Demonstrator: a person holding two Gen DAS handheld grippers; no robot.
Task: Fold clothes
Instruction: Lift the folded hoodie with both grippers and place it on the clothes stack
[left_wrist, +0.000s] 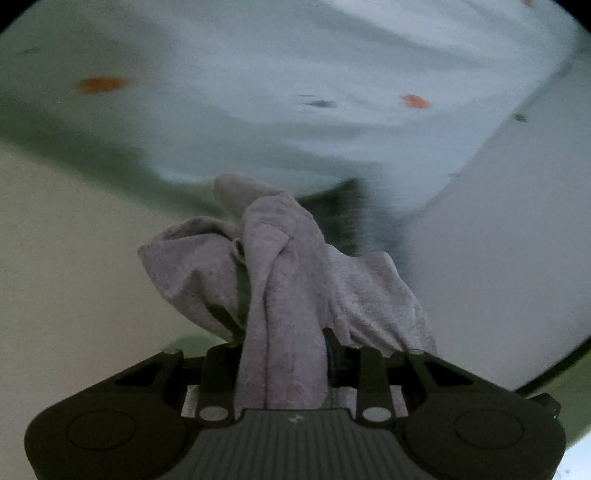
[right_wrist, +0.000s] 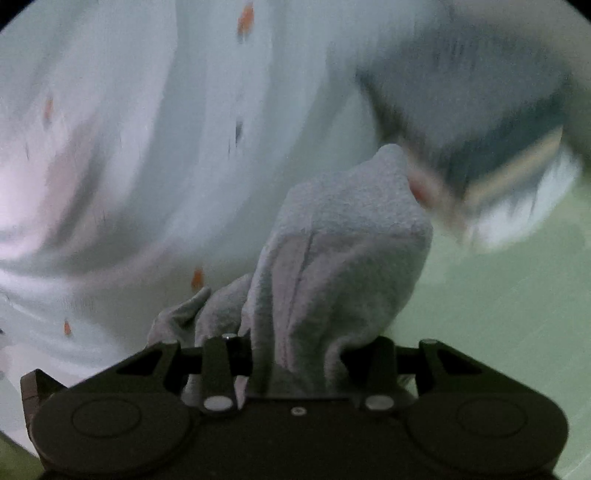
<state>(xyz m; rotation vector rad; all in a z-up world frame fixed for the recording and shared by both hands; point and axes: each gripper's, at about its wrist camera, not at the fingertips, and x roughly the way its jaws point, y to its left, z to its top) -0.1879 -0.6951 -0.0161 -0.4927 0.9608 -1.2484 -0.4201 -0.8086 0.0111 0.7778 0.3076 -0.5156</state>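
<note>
My left gripper (left_wrist: 282, 354) was clamped on bunched grey cloth (left_wrist: 284, 266). My right gripper (right_wrist: 295, 354) pinched cloth likewise.

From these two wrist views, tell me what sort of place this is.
Probably a home laundry-folding spot, though blur hides much. A pale cloth with orange spots is spread over a light green surface, and each tool, left and right, is shut on bunched grey fabric.

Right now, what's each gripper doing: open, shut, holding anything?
Left gripper: shut on a bunched grey towel.
Right gripper: shut on grey towel fabric as well; whether it is the same piece cannot be told.
</note>
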